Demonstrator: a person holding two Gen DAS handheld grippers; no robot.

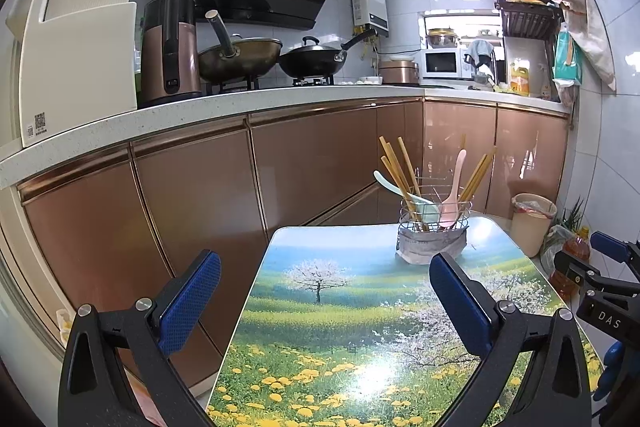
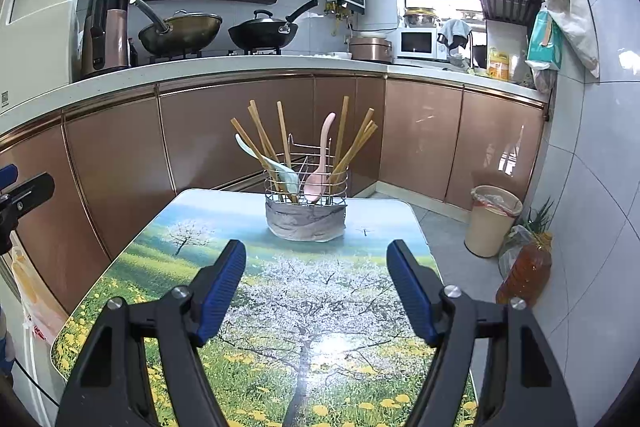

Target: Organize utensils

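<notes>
A wire utensil holder [image 2: 306, 195] [image 1: 434, 217] wrapped low in grey cloth stands at the far end of the small table [image 2: 280, 307] [image 1: 340, 327] with the tree picture. Several wooden chopsticks [image 2: 260, 143] [image 1: 394, 167], a pale green spoon [image 2: 276, 167] [image 1: 404, 193] and a pink spoon [image 2: 320, 167] [image 1: 454, 187] stand in it. My right gripper [image 2: 316, 287] hovers open over the near table, well short of the holder, nothing between its fingers. My left gripper [image 1: 324, 295] is open and empty too, over the table's left edge. The right gripper's side [image 1: 608, 287] shows at the left wrist view's right edge.
Copper cabinet fronts [image 2: 224, 131] and a white counter run behind the table, with woks [image 2: 180, 31] on the stove. A beige bin [image 2: 492, 219] and an oil bottle [image 2: 524, 275] stand on the floor to the right by the tiled wall.
</notes>
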